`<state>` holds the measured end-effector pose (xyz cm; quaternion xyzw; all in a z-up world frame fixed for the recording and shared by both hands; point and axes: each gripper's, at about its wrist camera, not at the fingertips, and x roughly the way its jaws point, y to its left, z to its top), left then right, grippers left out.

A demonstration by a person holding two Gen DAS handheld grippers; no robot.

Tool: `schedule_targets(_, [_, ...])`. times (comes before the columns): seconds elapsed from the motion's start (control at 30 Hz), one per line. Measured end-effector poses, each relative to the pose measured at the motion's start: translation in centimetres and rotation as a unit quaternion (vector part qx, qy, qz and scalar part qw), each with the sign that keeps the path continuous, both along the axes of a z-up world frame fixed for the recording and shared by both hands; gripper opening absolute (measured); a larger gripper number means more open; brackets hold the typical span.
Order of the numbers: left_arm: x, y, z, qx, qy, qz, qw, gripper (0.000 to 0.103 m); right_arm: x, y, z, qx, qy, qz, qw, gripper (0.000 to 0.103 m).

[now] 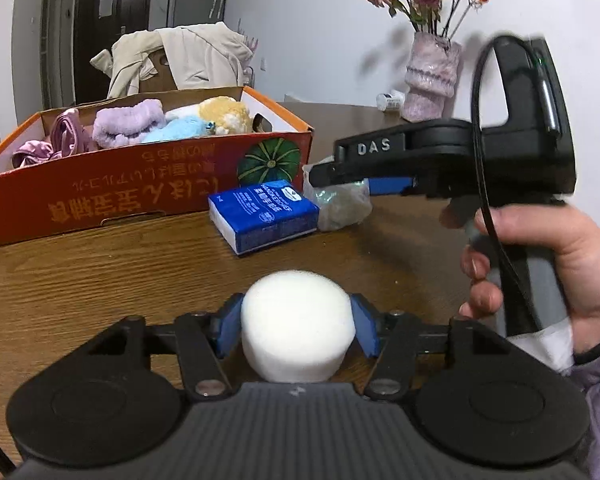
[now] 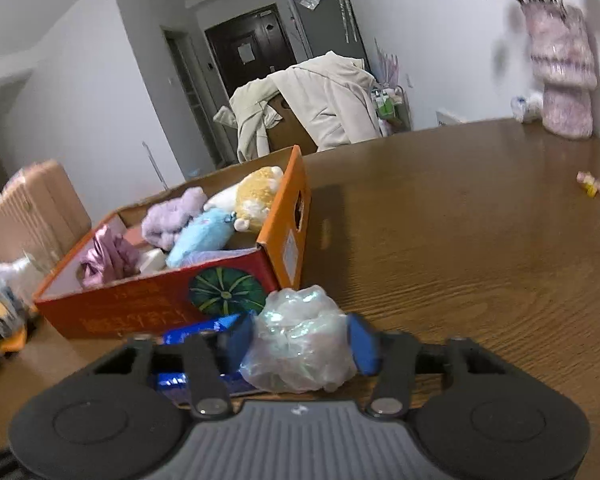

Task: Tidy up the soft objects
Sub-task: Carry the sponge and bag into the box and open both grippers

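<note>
Sponge (image 1: 298,322) before tissue pack (image 1: 263,214), box (image 1: 140,188)

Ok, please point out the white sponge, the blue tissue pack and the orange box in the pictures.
white sponge (image 1: 296,320): left wrist view, on its flat top face.
blue tissue pack (image 1: 262,210): left wrist view, on its printed top.
orange box (image 1: 112,196): left wrist view, on its long front wall.

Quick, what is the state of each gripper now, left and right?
Left gripper: closed on the white sponge.
Right gripper: closed around the crumpled plastic bag, pads touching it.
</note>
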<state>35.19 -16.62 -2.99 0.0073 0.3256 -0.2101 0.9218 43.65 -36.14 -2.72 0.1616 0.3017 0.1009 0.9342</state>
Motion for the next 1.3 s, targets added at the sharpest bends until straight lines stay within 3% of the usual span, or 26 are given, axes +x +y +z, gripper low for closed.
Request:
schedule_targets(0.13, [-0.6,0.8,0.7,-0.005,-0.005,0.014,0.9999,0.054,-1.5,-0.8,0.6,0.000,-0.013,-0.018,1.000,0.038])
schedule_targets(0.3, [-3.8,3.5,2.7,0.000,-0.042,0.042,0.9982,0.055,-7.3,-1.1,1.9,0.001,-0.034,-0.023,0.999,0.038])
schedule_targets(0.53, [-8.9,8.9,5.0,-0.009,-0.069,0.110,0.9915,0.055,-15.9,4.3,2.4,-0.023,-0.032,0.065,0.997,0.038])
schedule_targets(0.77, [-12.7,12.3,6.6,-0.020,-0.096,0.138,0.9855,0.055,-19.4,8.9,3.3,-0.025,-0.040,0.118,0.992,0.038])
schedule_targets(1.03, [-12.3,15.0,7.5,-0.047,-0.103,0.147,0.9826,0.056,-18.6,11.0,5.3,-0.025,-0.058,0.141,0.988,0.038])
schedule_targets(1.2, [-7.3,16.4,10.2,-0.062,-0.132,0.130,0.9807,0.056,-13.7,11.3,8.8,-0.032,-0.095,0.135,0.986,0.039])
schedule_targets(1.3, [-2.4,17.3,11.7,-0.065,-0.139,0.120,0.9808,0.056,-8.8,11.7,10.6,-0.019,-0.098,0.136,0.986,0.039])
